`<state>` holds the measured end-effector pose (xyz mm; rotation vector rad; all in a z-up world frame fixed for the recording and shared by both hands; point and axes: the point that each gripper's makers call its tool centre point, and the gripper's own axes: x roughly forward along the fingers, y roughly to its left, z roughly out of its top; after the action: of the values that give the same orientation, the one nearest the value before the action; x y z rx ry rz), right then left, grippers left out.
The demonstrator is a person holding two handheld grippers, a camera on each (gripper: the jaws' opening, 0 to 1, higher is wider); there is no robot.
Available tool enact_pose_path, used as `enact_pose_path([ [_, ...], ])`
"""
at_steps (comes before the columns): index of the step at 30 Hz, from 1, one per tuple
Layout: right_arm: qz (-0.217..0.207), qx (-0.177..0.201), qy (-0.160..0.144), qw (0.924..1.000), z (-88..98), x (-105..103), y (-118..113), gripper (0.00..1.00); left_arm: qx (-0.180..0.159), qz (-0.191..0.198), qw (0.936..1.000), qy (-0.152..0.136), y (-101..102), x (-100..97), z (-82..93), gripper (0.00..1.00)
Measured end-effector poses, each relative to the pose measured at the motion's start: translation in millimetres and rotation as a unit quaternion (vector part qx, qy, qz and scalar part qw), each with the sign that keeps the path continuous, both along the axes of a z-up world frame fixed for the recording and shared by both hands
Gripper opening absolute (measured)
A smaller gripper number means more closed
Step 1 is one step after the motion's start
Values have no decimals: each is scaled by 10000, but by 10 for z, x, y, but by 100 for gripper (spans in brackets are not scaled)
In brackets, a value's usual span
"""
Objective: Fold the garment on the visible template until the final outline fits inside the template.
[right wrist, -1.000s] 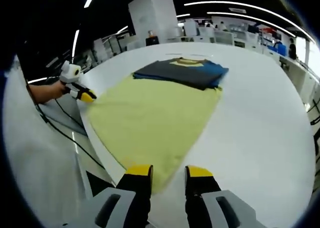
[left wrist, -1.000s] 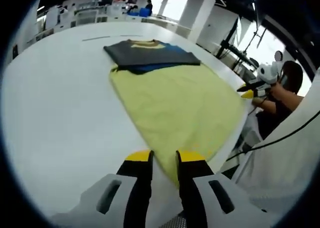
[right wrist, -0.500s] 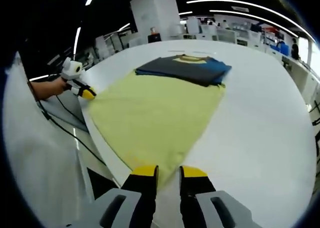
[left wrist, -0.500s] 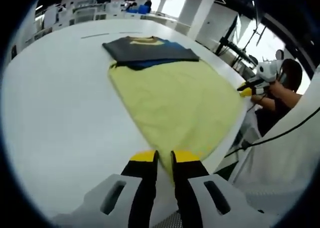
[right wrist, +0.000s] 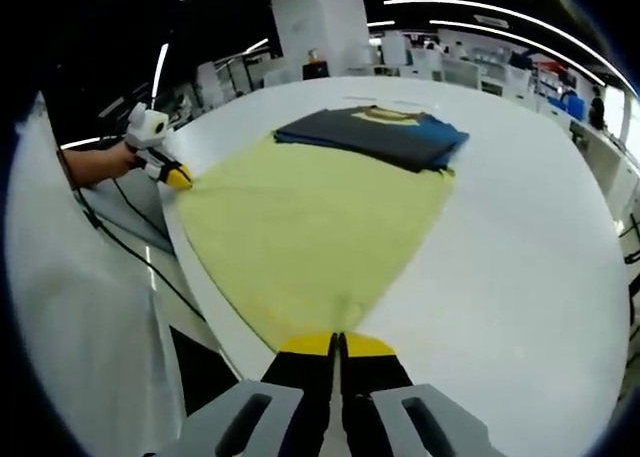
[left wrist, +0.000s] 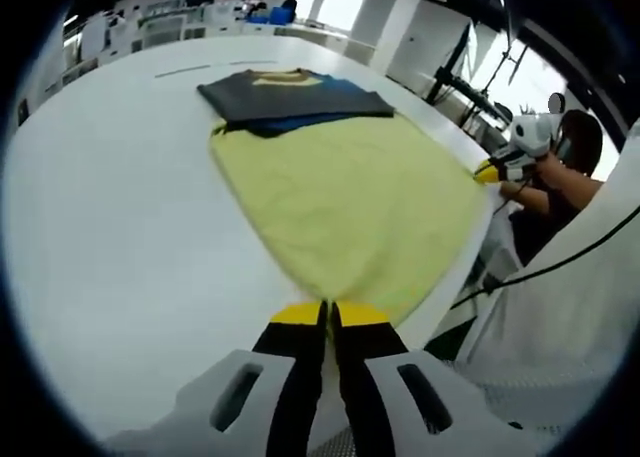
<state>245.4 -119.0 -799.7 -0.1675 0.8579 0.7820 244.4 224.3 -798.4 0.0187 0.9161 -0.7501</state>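
**Inspector:** Garment position?

**Assistant:** The yellow garment lies flat on the white table. Dark folded clothes touch its far edge, at 12 o'clock.

**Inspector:** Grippers?

**Assistant:** The left gripper pinches a near corner, jaws together. The right gripper likewise clamps the other near corner; in the left gripper view it sits at 3 o'clock.

Both sets of jaws have gone from spread to pinched together since a second ago. The left gripper is now clamped on one near corner of the yellow garment, and the right gripper on the other near corner, where the cloth now puckers slightly.
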Motion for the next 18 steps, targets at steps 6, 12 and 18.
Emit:
enact_pose_path([
  [6,-125,143,-44,9998,81,37,-10,0,-35,0,10000,-37,-19,-14,29,0],
  [12,-205,265,-153,9993,203,122,-2,0,-96,10,9997,-236,-33,54,158,0],
  [18,-223,310,-343,9987,333,247,20,0,-225,86,9983,-528,-45,192,372,0],
])
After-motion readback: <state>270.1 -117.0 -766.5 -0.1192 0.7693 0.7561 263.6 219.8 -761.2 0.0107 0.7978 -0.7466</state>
